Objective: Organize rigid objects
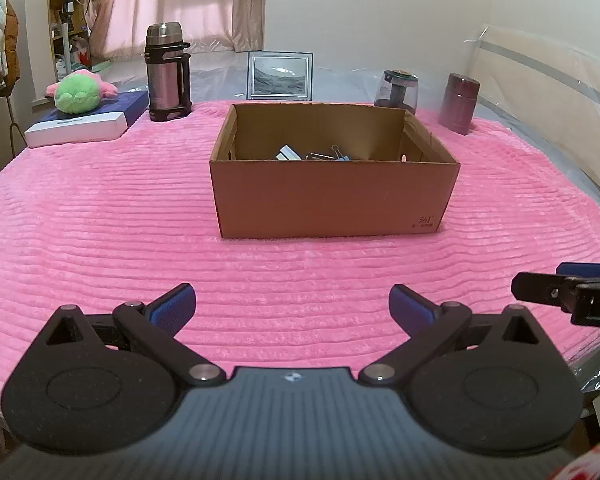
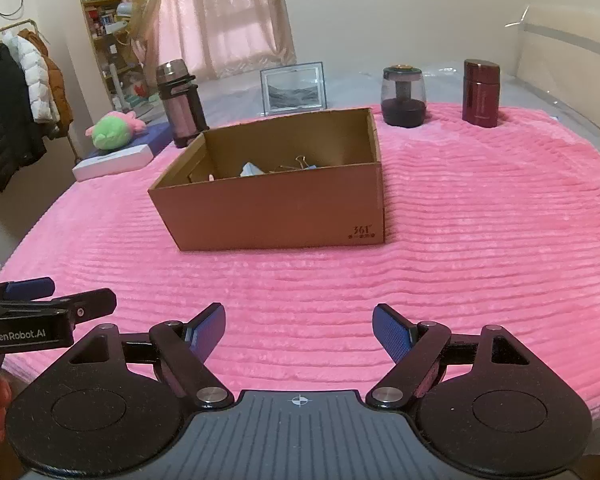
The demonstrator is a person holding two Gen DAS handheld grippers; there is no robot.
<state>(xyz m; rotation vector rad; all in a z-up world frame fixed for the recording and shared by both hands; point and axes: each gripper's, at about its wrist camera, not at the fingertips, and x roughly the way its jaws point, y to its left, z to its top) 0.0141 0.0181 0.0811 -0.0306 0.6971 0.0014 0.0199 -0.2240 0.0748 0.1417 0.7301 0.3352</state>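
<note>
An open brown cardboard box stands in the middle of the pink ribbed blanket; it also shows in the right wrist view. Inside lie binder clips and a pale blue item, partly hidden by the box's front wall; the clips also show in the right wrist view. My left gripper is open and empty, low over the blanket in front of the box. My right gripper is open and empty, beside it to the right. Each gripper's tip shows in the other's view.
At the back stand a steel thermos, a picture frame, a clear-topped jar and a dark red flask. A green and pink plush sits on a flat box at the far left. A clothes rack stands left.
</note>
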